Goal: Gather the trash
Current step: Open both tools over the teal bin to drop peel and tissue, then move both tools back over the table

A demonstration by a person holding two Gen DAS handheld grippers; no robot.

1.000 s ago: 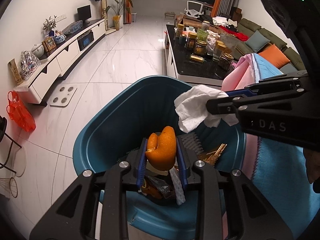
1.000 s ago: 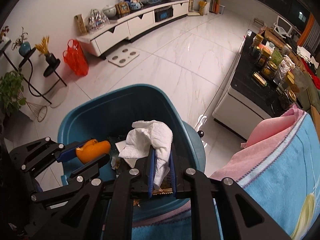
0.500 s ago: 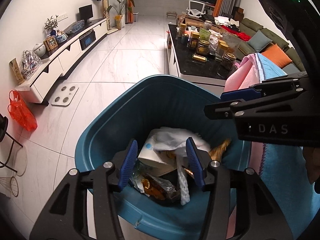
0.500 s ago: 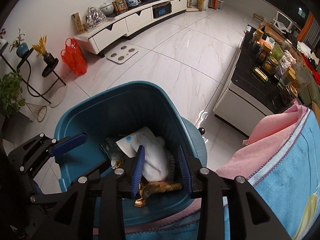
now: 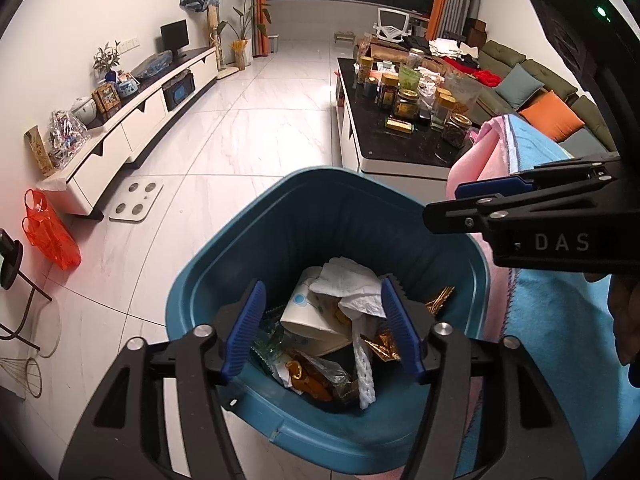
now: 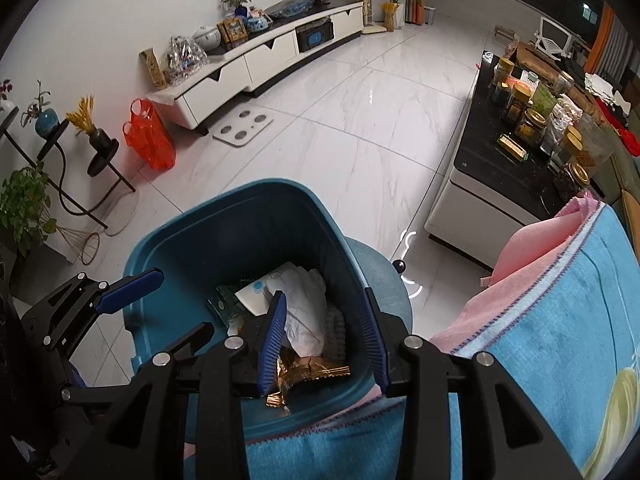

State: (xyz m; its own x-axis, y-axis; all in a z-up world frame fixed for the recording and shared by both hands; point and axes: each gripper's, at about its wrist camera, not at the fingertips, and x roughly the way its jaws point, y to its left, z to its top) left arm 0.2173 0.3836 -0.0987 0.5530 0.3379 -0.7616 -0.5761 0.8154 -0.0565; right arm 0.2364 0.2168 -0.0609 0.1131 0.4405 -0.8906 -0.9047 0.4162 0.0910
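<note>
Both grippers hang over the blue trash bin, which stands on the tiled floor beside a blue-and-pink blanket. The left gripper and right gripper have just been opening, jaws apart and empty. The crumpled white tissue lies atop the wrappers inside the bin.

1 blue trash bin holds 1 crumpled white tissue, 1 white paper cup and 1 white foam net sleeve — plus gold wrappers, too jumbled to count. Around it: 2 grippers, 1 orange plastic bag, 1 bathroom scale — and 1 monitor.
</note>
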